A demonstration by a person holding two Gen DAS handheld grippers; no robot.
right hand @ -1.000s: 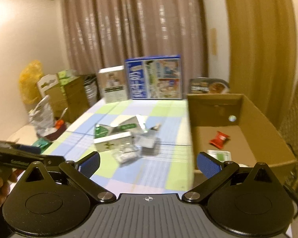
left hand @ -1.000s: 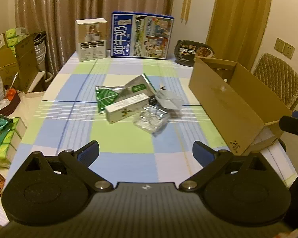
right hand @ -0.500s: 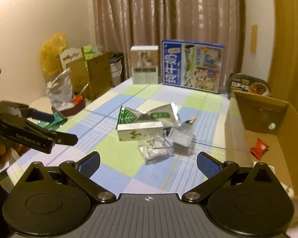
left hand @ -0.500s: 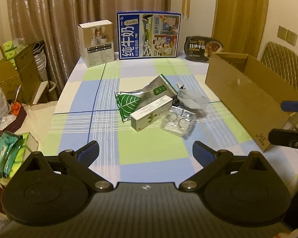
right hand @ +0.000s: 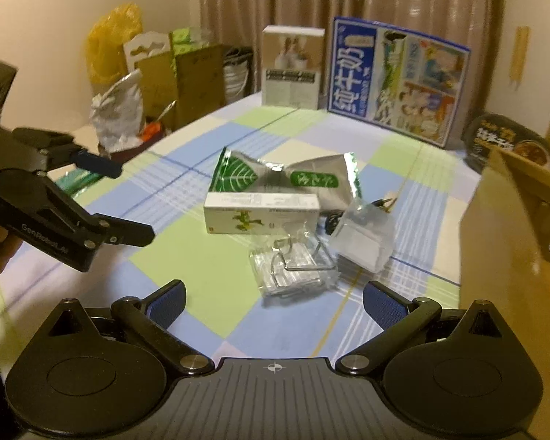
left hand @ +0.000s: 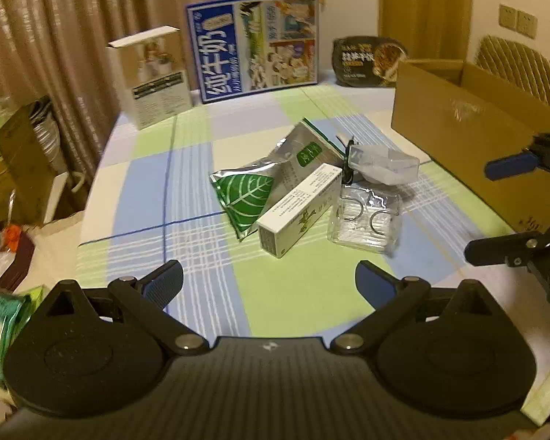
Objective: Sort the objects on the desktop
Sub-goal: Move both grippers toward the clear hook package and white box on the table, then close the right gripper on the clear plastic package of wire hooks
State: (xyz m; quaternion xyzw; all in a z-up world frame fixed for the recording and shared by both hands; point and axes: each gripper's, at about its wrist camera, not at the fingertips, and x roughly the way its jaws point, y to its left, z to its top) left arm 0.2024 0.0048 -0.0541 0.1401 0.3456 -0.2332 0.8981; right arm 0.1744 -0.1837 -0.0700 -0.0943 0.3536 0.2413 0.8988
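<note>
Both tools spread wide, empty — left tool (left hand: pixel 269 286), right tool (right hand: pixel 274 299) — facing white carton (left hand: pixel 300 209).

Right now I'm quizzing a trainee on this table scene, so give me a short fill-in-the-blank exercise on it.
1. Both grippers' jaws are ____.
2. The white carton lies partly on the ____ leaf-print pouch.
3. The cardboard box stands on the table's ____ side.
4. The wire hooks are sealed in a ____ plastic pack.

Missing words: open; green; right; clear
</note>
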